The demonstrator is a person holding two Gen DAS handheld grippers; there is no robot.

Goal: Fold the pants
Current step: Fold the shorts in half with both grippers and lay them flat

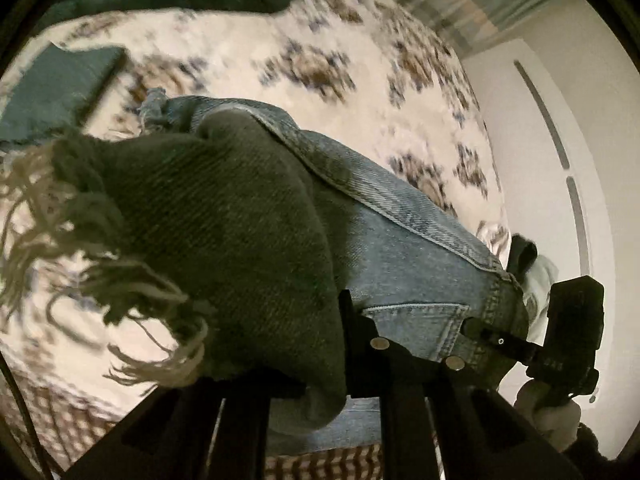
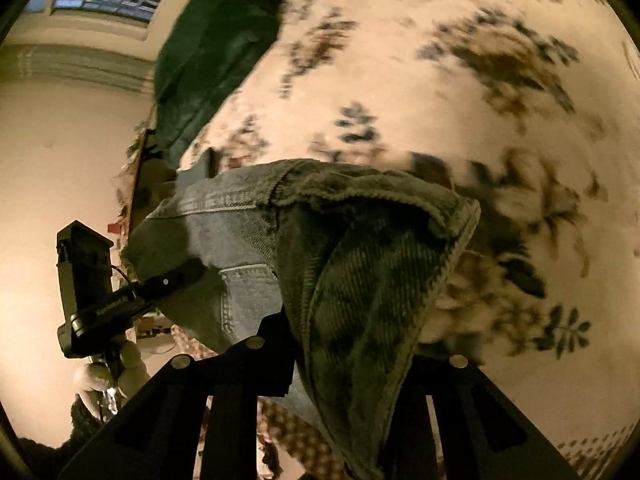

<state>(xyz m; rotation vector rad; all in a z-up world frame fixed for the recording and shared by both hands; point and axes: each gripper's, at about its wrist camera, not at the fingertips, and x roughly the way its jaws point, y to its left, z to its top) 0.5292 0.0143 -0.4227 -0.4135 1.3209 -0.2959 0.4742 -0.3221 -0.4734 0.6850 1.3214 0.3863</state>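
Blue denim jeans (image 1: 404, 240) hang lifted above a floral bedspread (image 1: 248, 56). A frayed hem with loose threads (image 1: 80, 216) droops over the left side of the left wrist view. My left gripper (image 1: 360, 344) is shut on the jeans near a back pocket (image 1: 416, 324). My right gripper shows in that view (image 1: 496, 340), pinching the waistband. In the right wrist view my right gripper (image 2: 320, 344) is shut on the jeans (image 2: 360, 264), fabric draped over its fingers. My left gripper (image 2: 180, 276) shows there, clamped on the denim edge.
A dark green garment (image 2: 208, 52) lies at the far edge of the bedspread (image 2: 440, 92). A folded teal cloth (image 1: 60, 84) lies at the left. A white wall (image 1: 560, 128) and a window (image 2: 108, 0) are beyond. Checkered fabric (image 1: 60, 420) lies below.
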